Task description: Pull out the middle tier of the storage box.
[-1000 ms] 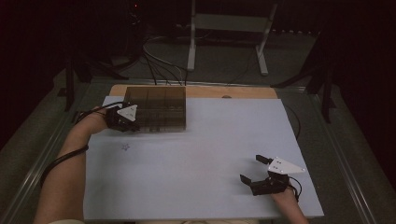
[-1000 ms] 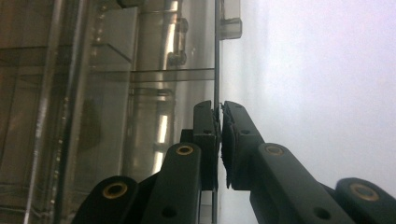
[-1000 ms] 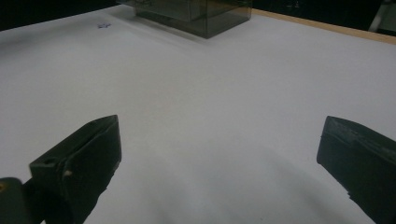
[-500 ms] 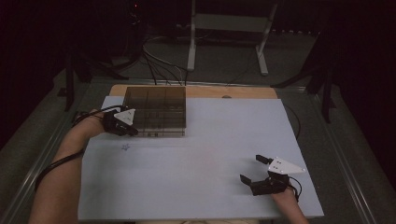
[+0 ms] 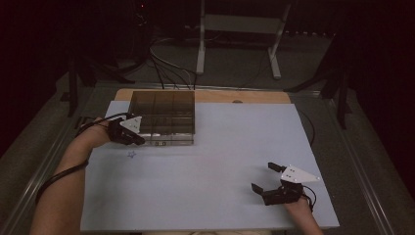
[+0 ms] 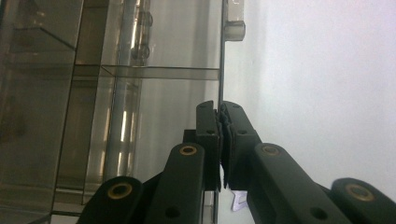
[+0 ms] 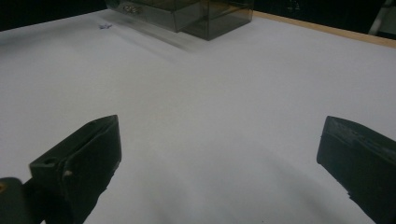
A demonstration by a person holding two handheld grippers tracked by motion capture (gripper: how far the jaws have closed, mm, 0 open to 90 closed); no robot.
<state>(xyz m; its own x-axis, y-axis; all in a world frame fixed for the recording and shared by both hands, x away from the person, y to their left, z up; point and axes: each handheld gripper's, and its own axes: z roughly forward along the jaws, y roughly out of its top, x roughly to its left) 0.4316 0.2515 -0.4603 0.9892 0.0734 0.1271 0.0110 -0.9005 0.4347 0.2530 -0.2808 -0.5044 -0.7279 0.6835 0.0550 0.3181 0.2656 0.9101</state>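
Left gripper [image 6: 220, 140] pinches, apparently, thin wall of clear box [image 5: 164, 115] at 10 o'clock; could slip. Right gripper [image 5: 266, 177] spread, idle at 4.

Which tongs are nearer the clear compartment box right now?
Left. The left tongs are at the clear compartment box, shut on its front-left wall. The right tongs sit open, far away across the white sheet.

We are drawing the left gripper [image 5: 138, 139], jaws pressed together, back off the smoked compartment box [image 5: 164, 117] toward its near-left corner; the box itself is sliding slightly nearer along the white sheet [image 5: 210, 171].
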